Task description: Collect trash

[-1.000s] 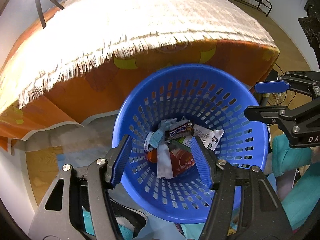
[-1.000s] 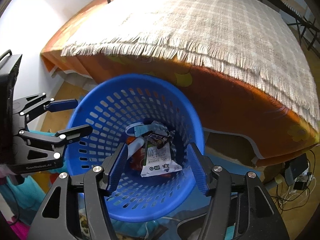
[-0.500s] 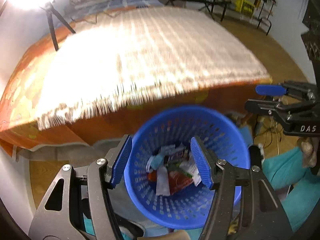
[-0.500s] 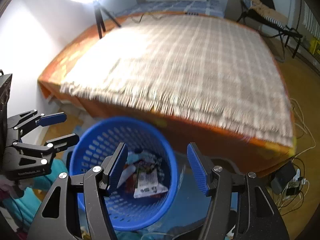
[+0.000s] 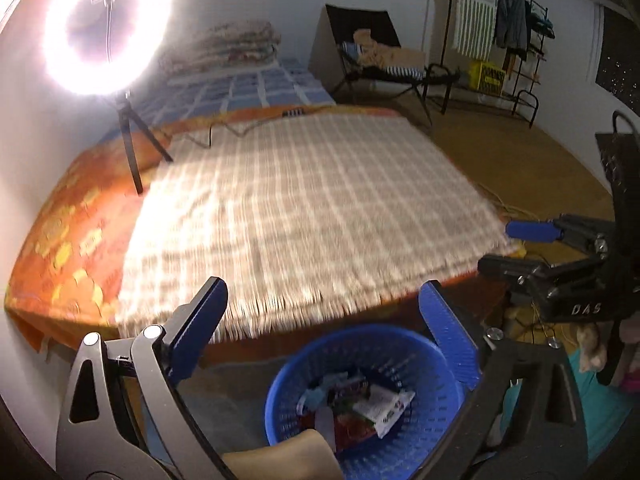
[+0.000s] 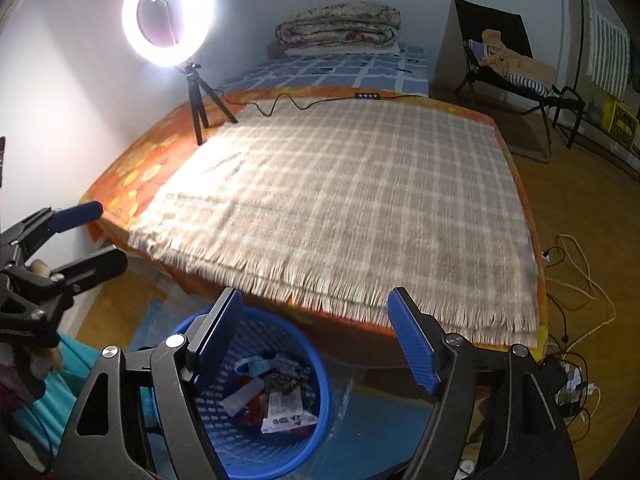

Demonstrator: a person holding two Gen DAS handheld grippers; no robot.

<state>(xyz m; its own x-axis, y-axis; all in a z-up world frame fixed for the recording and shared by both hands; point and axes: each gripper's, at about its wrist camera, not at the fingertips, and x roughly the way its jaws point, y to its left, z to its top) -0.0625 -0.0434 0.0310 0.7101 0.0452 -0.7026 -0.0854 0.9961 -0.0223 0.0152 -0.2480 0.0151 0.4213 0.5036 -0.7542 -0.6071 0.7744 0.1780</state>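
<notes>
Right tongs (image 6: 316, 332) opening, empty, above trash-filled blue basket (image 6: 316, 364).

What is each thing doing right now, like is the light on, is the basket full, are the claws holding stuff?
Ring light: switched on, standing on its tripod on the bed.
Blue basket: upright on the floor, wrappers in the bottom, far from full.
Checked blanket: spread flat, no trash showing on it.
Quilt: folded, at the far end of the bed.
Left gripper: jaws opening, nothing between them.
Right gripper: jaws opening, nothing between them.
</notes>
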